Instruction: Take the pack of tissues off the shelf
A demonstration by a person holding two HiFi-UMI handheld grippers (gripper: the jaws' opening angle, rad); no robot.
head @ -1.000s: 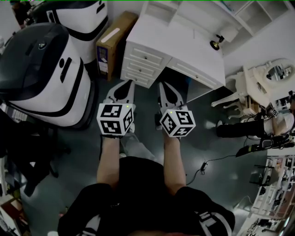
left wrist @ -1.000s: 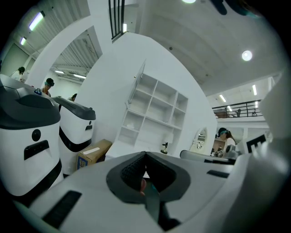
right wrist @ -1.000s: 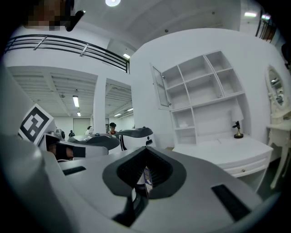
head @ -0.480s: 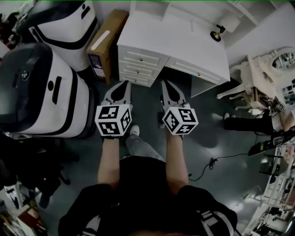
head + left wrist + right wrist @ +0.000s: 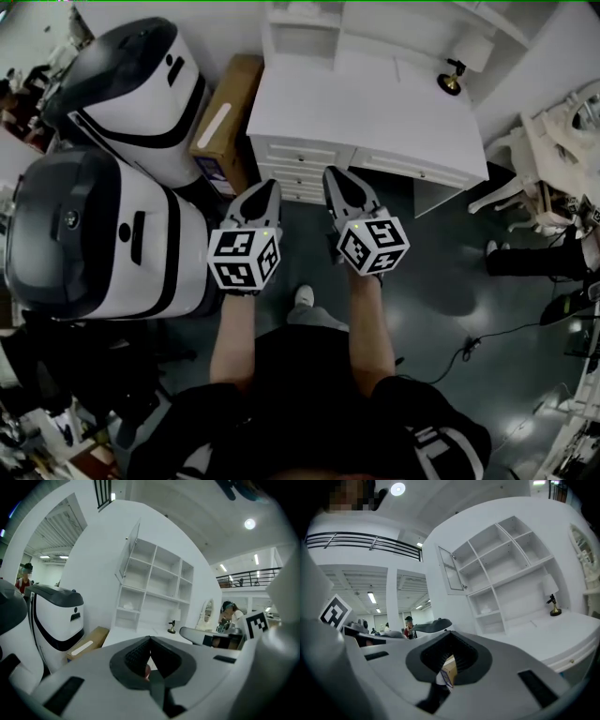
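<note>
A small white pack of tissues (image 5: 127, 605) lies on a lower left shelf of the white shelf unit (image 5: 154, 581) that stands on the white desk (image 5: 366, 112). The right gripper view shows the pack (image 5: 486, 610) in the same low compartment of the shelf unit (image 5: 501, 559). In the head view I cannot make the pack out. My left gripper (image 5: 265, 187) and right gripper (image 5: 333, 173) are held side by side in front of the desk's drawers, well short of the shelves. Both are shut and hold nothing, their tips meeting in the left gripper (image 5: 150, 638) and right gripper (image 5: 451, 633) views.
A small dark lamp (image 5: 453, 80) stands on the desk's right part. A cardboard box (image 5: 225, 122) leans between the desk and two big white-and-black machines (image 5: 103, 234) on the left. A white chair (image 5: 562, 141) and cables lie to the right.
The desk and shelf unit have come closer to both grippers and sit more squarely ahead. Both grippers stay shut, side by side.
</note>
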